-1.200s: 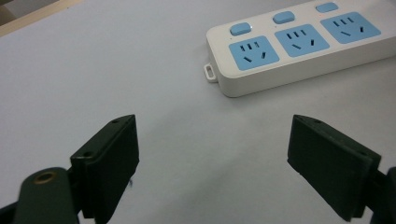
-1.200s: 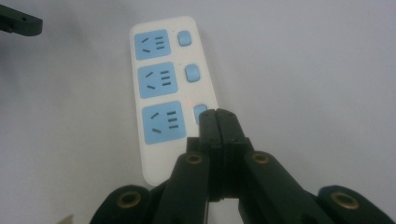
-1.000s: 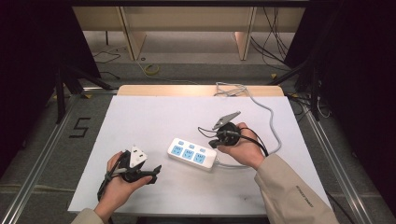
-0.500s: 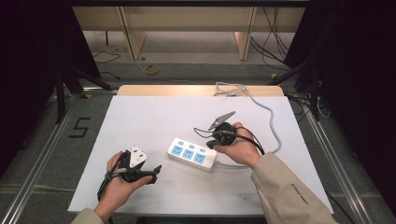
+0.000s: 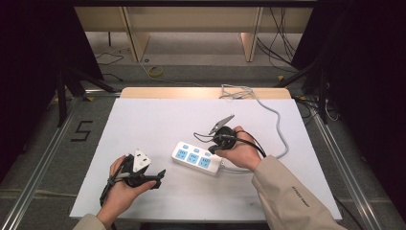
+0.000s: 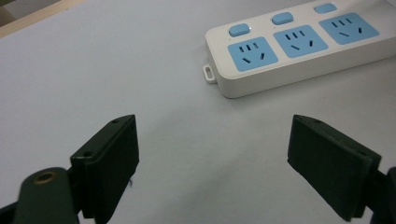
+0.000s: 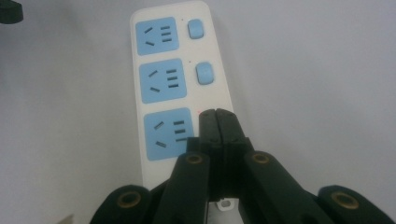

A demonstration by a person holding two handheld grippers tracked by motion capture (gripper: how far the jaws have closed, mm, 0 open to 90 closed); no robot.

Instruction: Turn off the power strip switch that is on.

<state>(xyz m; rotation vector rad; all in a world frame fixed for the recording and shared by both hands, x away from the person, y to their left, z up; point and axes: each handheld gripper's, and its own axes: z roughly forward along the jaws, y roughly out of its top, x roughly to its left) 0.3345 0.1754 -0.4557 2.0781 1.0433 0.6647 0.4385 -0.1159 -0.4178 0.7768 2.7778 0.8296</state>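
Two black jaws of the right gripper point(image 7: 215, 116) are pressed flat together with nothing between them, their tips over the white power strip point(image 7: 173, 74), at the spot beside the nearest blue socket where the other two sockets have their blue switches; whether they touch it I cannot tell. That strip lies flat on the white counter point(image 5: 158, 120), slightly right of its centre, its grey cable looping off toward the far edge. Well apart, near the counter's front left, the left gripper point(image 6: 212, 158) hangs with jaws spread wide and empty, facing the strip's end.
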